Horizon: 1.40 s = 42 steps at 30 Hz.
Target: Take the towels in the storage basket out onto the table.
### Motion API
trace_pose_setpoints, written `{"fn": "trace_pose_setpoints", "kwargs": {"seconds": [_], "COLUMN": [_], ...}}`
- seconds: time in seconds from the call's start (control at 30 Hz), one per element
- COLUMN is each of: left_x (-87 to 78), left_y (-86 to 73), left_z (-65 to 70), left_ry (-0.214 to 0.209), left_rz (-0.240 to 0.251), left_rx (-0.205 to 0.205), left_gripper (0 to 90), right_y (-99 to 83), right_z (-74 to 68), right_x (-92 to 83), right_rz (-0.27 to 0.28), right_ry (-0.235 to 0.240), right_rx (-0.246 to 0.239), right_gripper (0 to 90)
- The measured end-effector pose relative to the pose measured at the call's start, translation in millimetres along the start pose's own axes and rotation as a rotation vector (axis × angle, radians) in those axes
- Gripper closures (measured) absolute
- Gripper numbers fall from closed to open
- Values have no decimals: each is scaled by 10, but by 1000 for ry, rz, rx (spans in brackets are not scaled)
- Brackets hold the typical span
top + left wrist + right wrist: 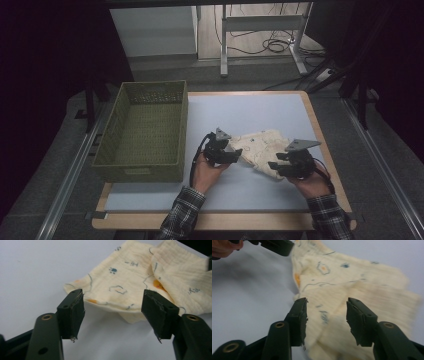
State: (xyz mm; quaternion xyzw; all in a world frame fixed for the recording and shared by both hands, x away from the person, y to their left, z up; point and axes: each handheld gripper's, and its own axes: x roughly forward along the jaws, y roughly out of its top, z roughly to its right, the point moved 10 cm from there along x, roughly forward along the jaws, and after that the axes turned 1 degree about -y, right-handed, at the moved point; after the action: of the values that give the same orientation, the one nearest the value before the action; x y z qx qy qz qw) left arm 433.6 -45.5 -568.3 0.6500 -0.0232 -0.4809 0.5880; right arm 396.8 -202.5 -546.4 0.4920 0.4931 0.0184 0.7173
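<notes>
On the mat beside the basket (pixel 145 131), my left gripper (pixel 113 312) and right gripper (pixel 327 317) gape, jaws apart — folded cloth (pixel 262 148) released, ready for binning

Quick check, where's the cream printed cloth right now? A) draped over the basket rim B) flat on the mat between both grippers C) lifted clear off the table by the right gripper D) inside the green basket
B: the cloth lies on the mat, right of the green basket, with the left gripper and right gripper open at its edges.

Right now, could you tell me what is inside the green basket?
The green basket looks empty: its woven floor shows bare. The strip behind its near wall is hidden.
</notes>
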Motion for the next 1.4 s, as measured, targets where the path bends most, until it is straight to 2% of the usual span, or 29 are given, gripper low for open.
{"fn": "trace_pose_setpoints", "kwargs": {"seconds": [0.07,0.13,0.2,0.23,0.27,0.3,0.33,0.4,0.47,0.57,0.7,0.8,0.83,0.87,0.93,1.0,1.07,1.13,1.2,1.23,1.27,1.33,1.4], "left_x": [69,144,222,255,281,300,303,294,251,142,-6,-50,-47,-35,-8,34,92,182,303,367,417,484,468], "left_y": [-41,-85,-138,-169,-190,-197,-197,-195,-167,-89,23,60,70,84,124,156,166,142,58,9,-42,-123,-135], "left_z": [13,13,21,22,28,27,39,42,9,-80,-212,-214,-182,-117,54,250,441,581,658,665,643,586,547], "left_ry": [1,2,-8,-13,-18,-12,-27,-28,-3,28,59,47,32,-5,-55,-99,-152,-174,-192,-192,-178,-162,-187], "left_rz": [-17,-36,-65,-86,-100,-96,-99,-107,-89,-47,7,22,27,35,67,74,57,25,-39,-69,-100,-137,-129], "left_rx": [-3,-2,4,11,12,21,15,26,42,26,-7,-9,-10,-3,37,88,135,181,207,206,205,184,144], "left_gripper": [328,358,471,525,607,669,762,885,900,900,900,898,883,832,645,528,463,428,446,491,557,786,900], "right_y": [-35,-91,-165,-187,-197,-194,-189,-154,-102,-41,-34,-55,-65,-77,-92,-111,-117,-115,-103,-94,-88,-77,-79], "right_z": [-54,-78,-66,-67,-83,-91,-83,-75,-58,20,213,363,397,420,431,401,342,287,248,235,230,234,259], "right_x": [136,249,322,335,334,330,303,236,136,-37,-254,-385,-410,-423,-408,-356,-281,-216,-175,-166,-164,-176,-201], "right_rz": [-25,-56,-100,-106,-106,-98,-93,-71,-43,-9,12,34,35,33,35,21,12,4,3,4,4,8,10], "right_ry": [10,-4,-45,-53,-41,-36,-41,-38,-28,-46,-85,-92,-97,-98,-84,-68,-51,-39,-28,-26,-26,-25,-32], "right_rx": [-6,-13,-29,-34,-24,-19,-25,-26,-20,-15,10,60,66,74,88,86,76,69,62,59,57,56,58], "right_gripper": [481,495,649,716,775,812,828,830,830,829,829,829,829,828,828,825,822,820,819,819,818,818,818]}}
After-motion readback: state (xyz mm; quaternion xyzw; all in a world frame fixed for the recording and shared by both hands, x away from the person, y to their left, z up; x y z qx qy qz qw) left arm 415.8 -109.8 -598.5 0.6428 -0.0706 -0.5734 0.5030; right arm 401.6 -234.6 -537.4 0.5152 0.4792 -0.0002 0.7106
